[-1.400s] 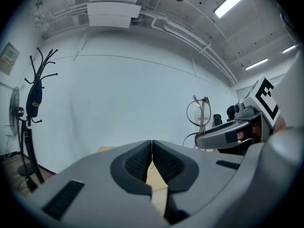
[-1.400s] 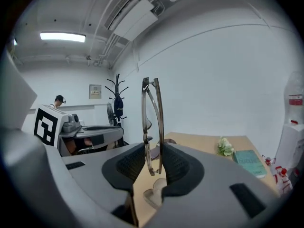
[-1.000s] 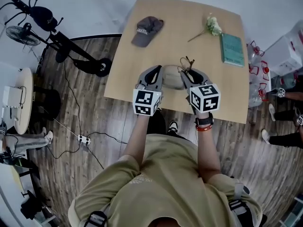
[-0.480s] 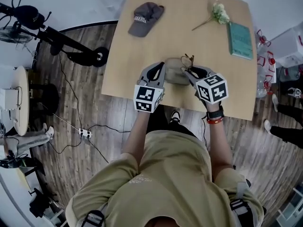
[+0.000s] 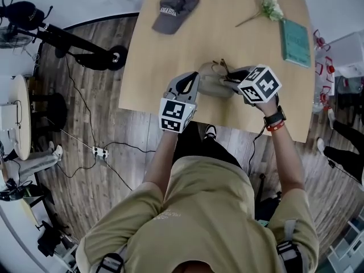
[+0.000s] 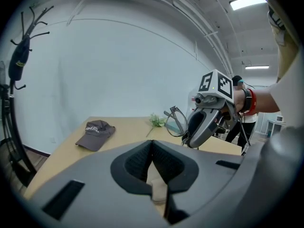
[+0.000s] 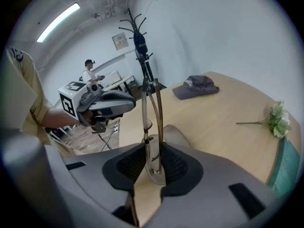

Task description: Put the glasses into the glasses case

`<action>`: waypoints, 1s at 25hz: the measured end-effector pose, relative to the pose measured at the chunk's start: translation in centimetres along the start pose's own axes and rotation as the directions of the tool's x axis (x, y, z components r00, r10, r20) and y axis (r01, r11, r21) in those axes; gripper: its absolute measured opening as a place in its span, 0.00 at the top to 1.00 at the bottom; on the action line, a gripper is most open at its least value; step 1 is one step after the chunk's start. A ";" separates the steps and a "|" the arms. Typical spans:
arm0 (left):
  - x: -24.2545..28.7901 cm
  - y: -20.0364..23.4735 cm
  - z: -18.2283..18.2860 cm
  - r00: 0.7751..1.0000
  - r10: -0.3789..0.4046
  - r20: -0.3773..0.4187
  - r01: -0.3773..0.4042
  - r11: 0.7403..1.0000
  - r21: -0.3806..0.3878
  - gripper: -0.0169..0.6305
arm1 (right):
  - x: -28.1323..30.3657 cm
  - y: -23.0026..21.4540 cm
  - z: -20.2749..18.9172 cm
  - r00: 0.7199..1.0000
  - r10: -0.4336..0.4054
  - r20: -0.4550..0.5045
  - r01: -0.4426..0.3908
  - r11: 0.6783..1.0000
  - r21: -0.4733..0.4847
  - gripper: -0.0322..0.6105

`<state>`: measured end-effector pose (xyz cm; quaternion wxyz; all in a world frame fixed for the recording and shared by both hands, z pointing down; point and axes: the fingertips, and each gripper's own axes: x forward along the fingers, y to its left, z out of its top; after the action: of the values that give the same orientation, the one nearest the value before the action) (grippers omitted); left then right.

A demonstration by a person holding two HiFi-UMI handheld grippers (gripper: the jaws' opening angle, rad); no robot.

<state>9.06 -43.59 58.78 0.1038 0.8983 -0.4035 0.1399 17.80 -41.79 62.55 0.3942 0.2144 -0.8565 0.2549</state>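
A cap, a flower and a green book lie well apart at the worktop's far end, while the left claw pinches the glasses case at its edge and the right claw, clamped on the glasses just above that case, has tipped further down than a second ago.

Khaki short-sleeved tee was worn; black watch, red band; left gripper and right gripper were grey, with black-and-white marker cubes.

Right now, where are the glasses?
In the head view, the glasses are near the table's front edge. They are clamped upright in the right gripper, at the right end of the glasses case.
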 end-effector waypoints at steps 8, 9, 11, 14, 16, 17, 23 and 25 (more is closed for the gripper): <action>-0.7 0.5 -1.3 1.000 -0.014 -0.020 0.013 0.999 -0.031 0.94 | 3.0 0.0 -1.3 0.961 0.093 -0.261 -0.129 0.984 -0.124 0.78; -0.6 0.5 -1.3 1.000 -0.022 -0.022 0.021 0.999 -0.034 0.94 | 3.4 0.1 -1.5 0.951 0.105 -0.290 -0.147 0.981 -0.127 0.78; -0.7 0.5 -1.3 0.999 -0.032 -0.024 0.031 0.999 -0.030 0.94 | 4.2 0.2 -2.1 0.927 0.121 -0.355 -0.180 0.974 -0.139 0.78; -0.8 0.7 -1.7 0.999 -0.032 -0.031 0.031 0.999 -0.024 0.94 | 5.4 0.2 -3.3 0.886 0.124 -0.448 -0.219 0.962 -0.166 0.78; -0.7 0.7 -2.1 0.999 -0.032 -0.034 0.031 0.999 -0.023 0.94 | 6.1 0.1 -3.8 0.861 0.129 -0.492 -0.244 0.954 -0.176 0.78; -0.7 0.6 -2.2 0.999 -0.033 -0.036 0.032 0.999 -0.022 0.94 | 6.4 0.0 -4.0 0.849 0.133 -0.510 -0.256 0.950 -0.178 0.78; -0.9 0.8 -2.7 0.999 -0.032 -0.041 0.031 0.999 -0.026 0.94 | 8.5 -0.6 -5.1 0.779 0.142 -0.611 -0.306 0.936 -0.174 0.78; -1.0 1.0 -2.7 0.999 -0.028 -0.042 0.027 0.999 -0.024 0.94 | 9.1 -0.7 -5.6 0.755 0.142 -0.640 -0.317 0.934 -0.167 0.78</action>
<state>7.26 -42.71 61.08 0.1248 0.8993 -0.3903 0.1528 15.96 -40.44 73.04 0.6429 -0.0433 -0.7259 0.2406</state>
